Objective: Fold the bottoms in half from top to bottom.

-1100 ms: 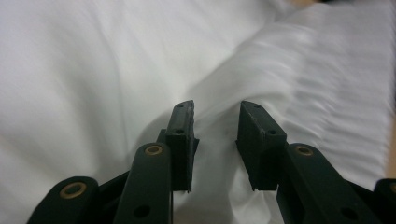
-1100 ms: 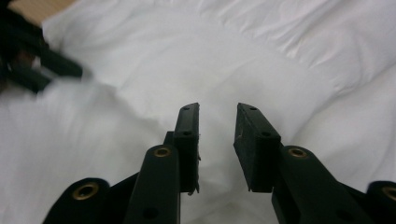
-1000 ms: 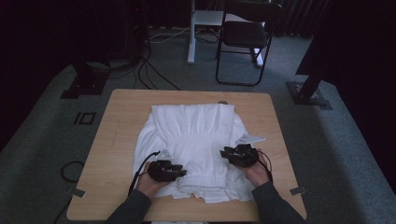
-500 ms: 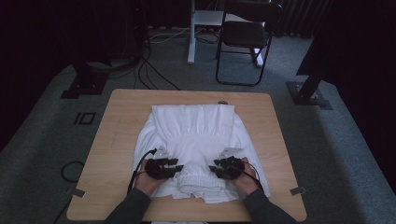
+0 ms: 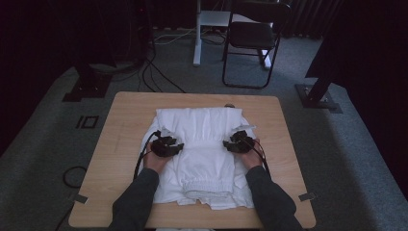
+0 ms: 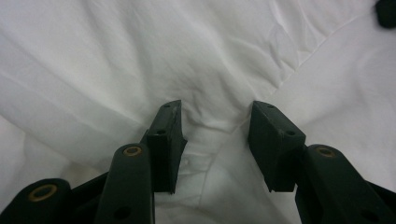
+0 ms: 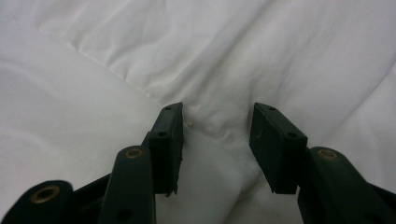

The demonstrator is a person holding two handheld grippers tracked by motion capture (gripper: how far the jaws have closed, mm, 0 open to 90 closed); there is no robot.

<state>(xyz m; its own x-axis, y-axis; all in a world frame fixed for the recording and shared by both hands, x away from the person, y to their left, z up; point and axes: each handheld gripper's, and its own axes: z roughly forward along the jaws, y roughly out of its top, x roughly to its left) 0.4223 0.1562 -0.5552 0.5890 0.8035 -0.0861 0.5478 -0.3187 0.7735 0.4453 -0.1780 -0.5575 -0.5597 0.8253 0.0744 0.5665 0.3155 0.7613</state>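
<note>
White garment (image 5: 204, 149), folded into a rough rectangle, lies in the middle of the wooden surface (image 5: 115, 159). It reaches from near the far edge almost to the near edge, where an elastic waistband-like hem sits on top of loose layers. The cloth is soft and creased, with a narrower folded panel running down its centre and wider layers spreading out beneath, toward the left and right edges of the surface.

The left hand-held gripper (image 5: 167, 146) rests on the left side of the garment, about halfway between the far and near edges. In the left gripper view its two black jaws stand apart, released, and have just been opening; a small ridge of white cloth (image 6: 212, 126) rises between them, but the pads do not press on it.

The right hand-held gripper (image 5: 239, 143) sits on the right side of the garment, level with the left one and well apart from it. In the right gripper view its jaws are also released and have just been opening, with a soft fold of cloth (image 7: 217, 123) lying between them, unpinched.

Both forearms, in dark sleeves, come in over the near edge of the surface. A black cable trails from each hand-held gripper back along the wrist.

Beyond the far edge, on grey carpet, stands a dark chair (image 5: 252, 41), with cables on the floor near it.
</note>
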